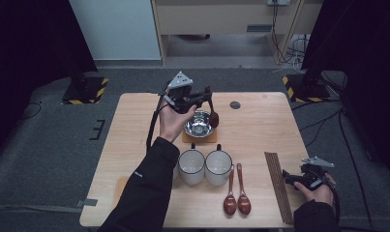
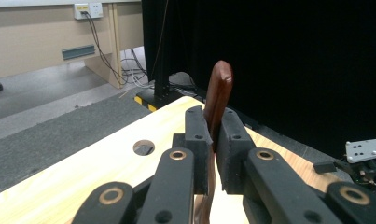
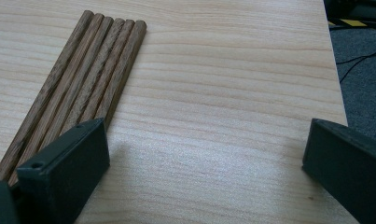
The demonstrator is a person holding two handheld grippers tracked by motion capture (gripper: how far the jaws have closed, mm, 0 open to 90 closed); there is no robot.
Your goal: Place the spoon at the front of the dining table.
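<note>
Here the wooden counter [image 1: 260,125] carries a steel bowl [image 1: 199,123] on a coaster toward its far edge. Above that bowl, the left tongs [image 1: 208,96] pinch a brown wooden spoon [image 2: 218,100]. The right tongs [image 3: 204,158] stand spread beside the chopsticks [image 3: 78,88] near the counter's right edge.

A lab or recording studio: black curtains [image 1: 28,43] flank a lone wooden bench [image 1: 260,130] on grey carpet [image 1: 47,145], with hazard-striped stand bases [image 1: 86,89] and loose cables [image 1: 292,55].
</note>
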